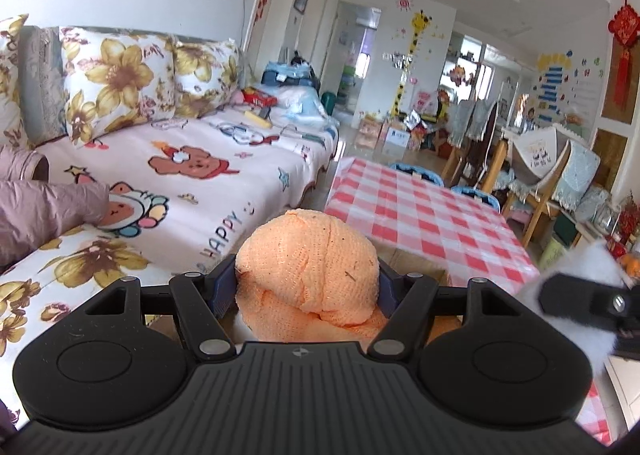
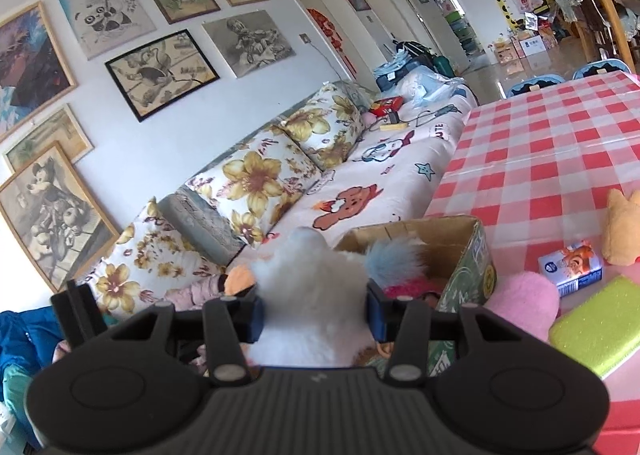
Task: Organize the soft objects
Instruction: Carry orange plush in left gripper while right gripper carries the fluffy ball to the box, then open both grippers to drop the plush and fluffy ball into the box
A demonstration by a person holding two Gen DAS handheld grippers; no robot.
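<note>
My left gripper (image 1: 306,287) is shut on an orange knitted cloth bundle (image 1: 312,267), held above an open cardboard box (image 1: 416,267). My right gripper (image 2: 314,311) is shut on a white fluffy plush toy (image 2: 312,291), held just left of the same cardboard box (image 2: 460,243), which holds a blue-grey furry toy (image 2: 390,255) and a red fuzzy one (image 2: 412,287). The right gripper and its white plush also show blurred at the right edge of the left wrist view (image 1: 580,295). The orange cloth shows at the left of the right wrist view (image 2: 238,279).
The box stands on a table with a red-and-white checked cloth (image 2: 560,143). On it lie a pink plush (image 2: 524,303), a yellow-green sponge (image 2: 596,335), a small carton (image 2: 572,267) and an orange plush (image 2: 624,231). A sofa with flowered cushions (image 1: 120,87) runs along the left.
</note>
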